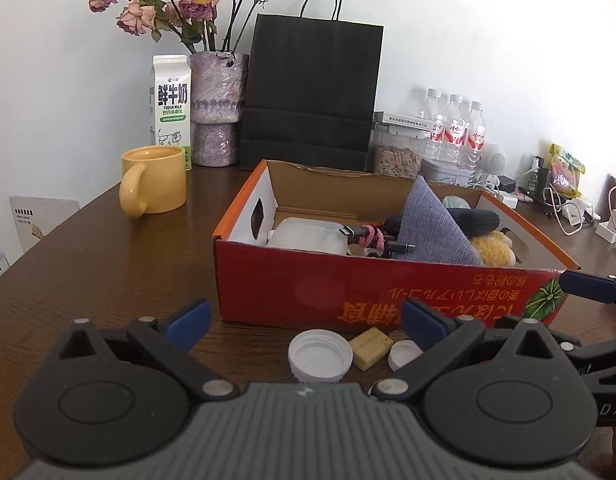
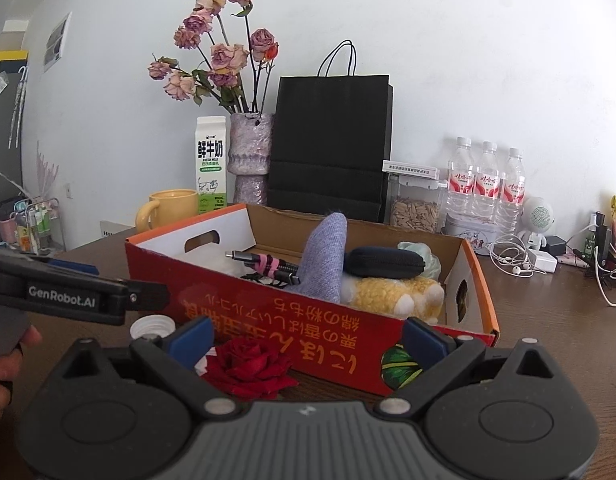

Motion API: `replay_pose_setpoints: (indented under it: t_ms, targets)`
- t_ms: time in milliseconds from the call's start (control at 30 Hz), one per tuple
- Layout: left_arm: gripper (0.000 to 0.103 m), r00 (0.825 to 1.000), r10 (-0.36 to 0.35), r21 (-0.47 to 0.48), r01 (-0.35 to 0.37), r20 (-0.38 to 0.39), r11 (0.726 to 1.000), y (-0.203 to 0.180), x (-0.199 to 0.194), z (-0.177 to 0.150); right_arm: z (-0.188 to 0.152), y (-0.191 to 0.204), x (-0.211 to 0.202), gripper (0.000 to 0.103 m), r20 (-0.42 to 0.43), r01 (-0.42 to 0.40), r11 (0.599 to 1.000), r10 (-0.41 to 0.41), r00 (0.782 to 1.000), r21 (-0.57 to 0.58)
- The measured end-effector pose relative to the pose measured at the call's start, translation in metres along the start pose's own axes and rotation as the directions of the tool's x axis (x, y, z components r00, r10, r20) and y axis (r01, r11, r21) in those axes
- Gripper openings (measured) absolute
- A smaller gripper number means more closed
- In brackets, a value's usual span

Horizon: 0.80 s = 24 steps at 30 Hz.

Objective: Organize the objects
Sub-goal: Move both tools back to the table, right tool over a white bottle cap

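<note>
A red cardboard box stands on the brown table, holding a purple cloth, a black pouch, a pink-banded cable and a yellow plush toy. In front of it lie a large white cap, a yellow eraser-like block and a smaller white cap. My left gripper is open above them. A red rose head lies between the open fingers of my right gripper, which do not touch it.
Behind the box are a yellow mug, a milk carton, a vase of dried roses, a black paper bag, a seed jar and water bottles. Cables and chargers clutter the right.
</note>
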<state>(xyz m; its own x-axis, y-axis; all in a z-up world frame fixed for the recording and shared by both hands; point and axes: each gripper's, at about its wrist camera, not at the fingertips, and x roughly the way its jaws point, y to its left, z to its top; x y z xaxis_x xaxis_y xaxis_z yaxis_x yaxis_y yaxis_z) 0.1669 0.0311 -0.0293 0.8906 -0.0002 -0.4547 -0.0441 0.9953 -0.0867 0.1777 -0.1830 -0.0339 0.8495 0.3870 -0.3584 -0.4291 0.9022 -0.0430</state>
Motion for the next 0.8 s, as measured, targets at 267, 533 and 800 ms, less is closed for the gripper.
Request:
replay_pose_setpoints:
  t_ms: [267,533,800]
  targets:
    - [0.103,0.999,0.011,0.007,-0.011,-0.049,1.0,0.005,-0.011,-0.017,-0.007,0.01,-0.009,0.101,-0.044,-0.03,1.0,0.03,0.999,0.003]
    - [0.103,0.996,0.033,0.021,-0.032,-0.087,0.999,0.014,-0.019,-0.03,-0.01,0.022,-0.013,0.095,-0.083,-0.064,0.998,0.063,0.995,-0.016]
    - [0.103,0.995,0.042,-0.002,-0.043,-0.093,0.999,0.02,-0.022,-0.035,-0.017,0.042,0.003,0.043,-0.212,-0.15,0.986,0.132,0.968,-0.072]
